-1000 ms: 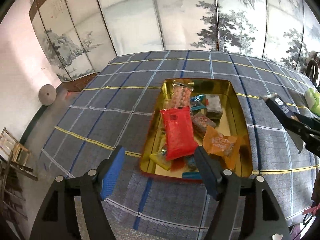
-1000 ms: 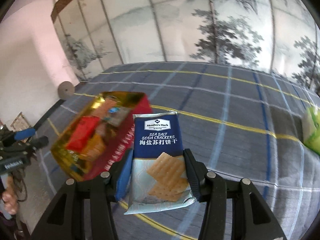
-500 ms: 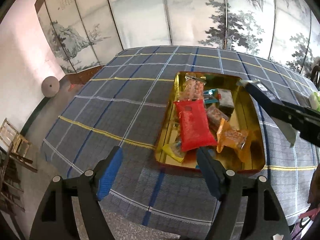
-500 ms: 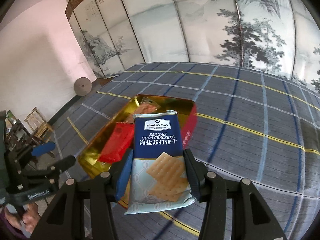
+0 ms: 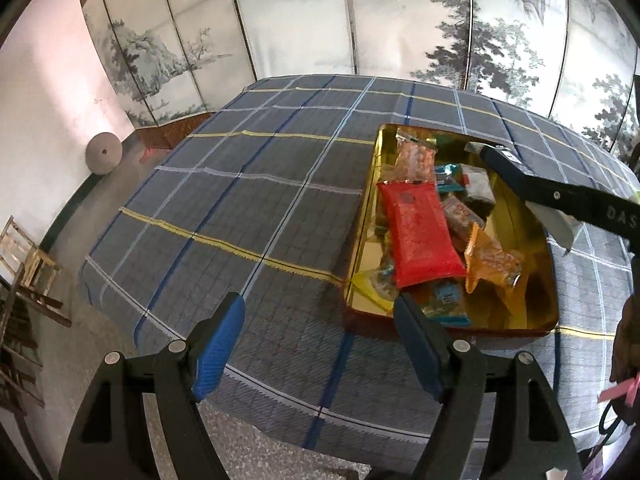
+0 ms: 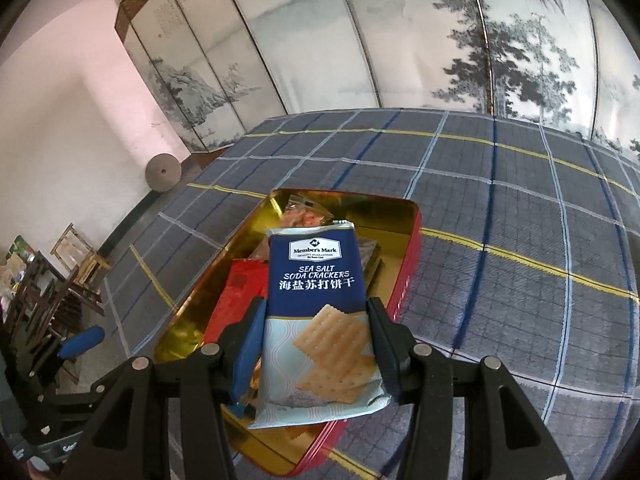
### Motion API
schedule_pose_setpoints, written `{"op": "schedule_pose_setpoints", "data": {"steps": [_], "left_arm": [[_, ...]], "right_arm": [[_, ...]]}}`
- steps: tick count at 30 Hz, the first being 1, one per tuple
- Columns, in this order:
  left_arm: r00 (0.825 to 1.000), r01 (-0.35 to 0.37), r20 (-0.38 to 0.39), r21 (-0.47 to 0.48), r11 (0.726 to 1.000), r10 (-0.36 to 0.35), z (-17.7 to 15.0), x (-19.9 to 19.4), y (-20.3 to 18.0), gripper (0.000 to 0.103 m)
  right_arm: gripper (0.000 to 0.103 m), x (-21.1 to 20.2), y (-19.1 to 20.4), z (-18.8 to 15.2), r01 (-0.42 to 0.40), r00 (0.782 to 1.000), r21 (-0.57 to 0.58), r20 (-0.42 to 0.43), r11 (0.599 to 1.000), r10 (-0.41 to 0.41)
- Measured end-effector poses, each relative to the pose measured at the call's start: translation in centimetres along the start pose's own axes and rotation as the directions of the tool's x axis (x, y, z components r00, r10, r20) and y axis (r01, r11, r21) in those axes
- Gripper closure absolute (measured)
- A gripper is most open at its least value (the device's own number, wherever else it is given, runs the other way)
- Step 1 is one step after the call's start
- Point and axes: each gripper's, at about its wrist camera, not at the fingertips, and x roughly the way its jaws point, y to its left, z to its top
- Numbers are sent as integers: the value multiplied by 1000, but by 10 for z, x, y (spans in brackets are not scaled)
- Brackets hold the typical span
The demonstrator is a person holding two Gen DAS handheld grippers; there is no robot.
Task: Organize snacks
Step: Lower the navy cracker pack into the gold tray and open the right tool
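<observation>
Holding cracker packet (image 6: 318,316) pinched in right tongs (image 6: 316,348) above gold tin (image 6: 404,216), likely for drop-in; left tongs (image 5: 320,344) spread, empty, near table (image 5: 240,200) edge.

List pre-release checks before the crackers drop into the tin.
1. Right gripper shut on the crackers: ok.
2. Crackers over the tin: ok.
3. Free spot in the tin: ok, bare gold floor on its right side.
4. Red pack lying flat, out of the way: ok.
5. Left gripper open, clear of the tin: ok.
6. Height above the snacks: cannot tell.
</observation>
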Motion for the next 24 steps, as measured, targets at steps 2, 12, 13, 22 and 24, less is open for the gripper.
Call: {"op": "schedule_pose_setpoints", "data": {"steps": [2,12,13,22,24], "left_arm": [[1000,4,-5,-2,1000,-4,-1,1,2,29],[1000,4,-12,-2,1000,-4,-3,3,5,29],[1000,3,-12,-1,1000,-3,-3,4,5,29],[1000,2,-14,0,1000,-2,-3,5,7,29],[1000,2,-16,-1,1000,-2,-3,6,8,29]], "right_arm": [[52,7,-3,2,8,1000,18,-13,1000,-8],[52,29,-5,9,16,999,64,-41,998,-14],[52,31,-5,9,18,999,65,-42,998,-15],[52,40,-1,11,24,999,62,-50,998,-21],[52,42,0,11,25,998,60,-52,998,-22]]}}
